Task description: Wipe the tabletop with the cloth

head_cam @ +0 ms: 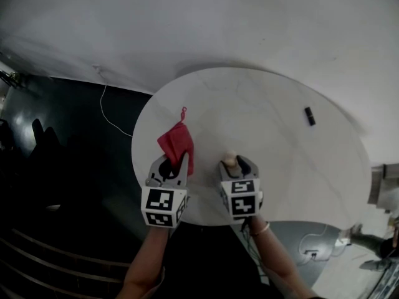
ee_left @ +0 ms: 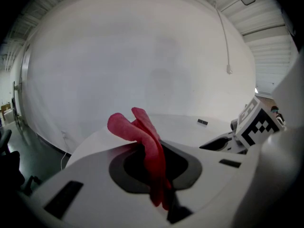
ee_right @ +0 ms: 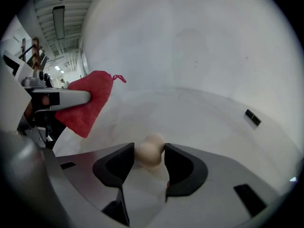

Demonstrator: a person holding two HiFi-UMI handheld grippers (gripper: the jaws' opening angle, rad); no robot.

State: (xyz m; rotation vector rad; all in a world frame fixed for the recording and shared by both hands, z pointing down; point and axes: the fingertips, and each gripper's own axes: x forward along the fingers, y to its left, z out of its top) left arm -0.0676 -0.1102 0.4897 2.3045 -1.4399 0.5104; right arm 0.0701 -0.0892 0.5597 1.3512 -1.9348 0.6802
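One red cloth (head_cam: 176,143) is hanging clamped in the left gripper (ee_left: 154,167); the right gripper (head_cam: 235,162) is pinching one beige lump (ee_right: 149,152); one black block (head_cam: 309,116) is lying beyond, rightward.

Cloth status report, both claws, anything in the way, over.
Left claw shut on red cloth. Right claw shut on a beige lump. Small black object lying on far right of tabletop.

- There's the white plastic left gripper (head_cam: 177,162), pointing forward, jaws clamped on a red cloth (head_cam: 176,143).
- Just beside it, the white plastic right gripper (head_cam: 235,164) pinches a beige rounded lump (head_cam: 229,159).
- The bare left forearm (head_cam: 144,263) and the bare right forearm (head_cam: 277,260) reach in from below.
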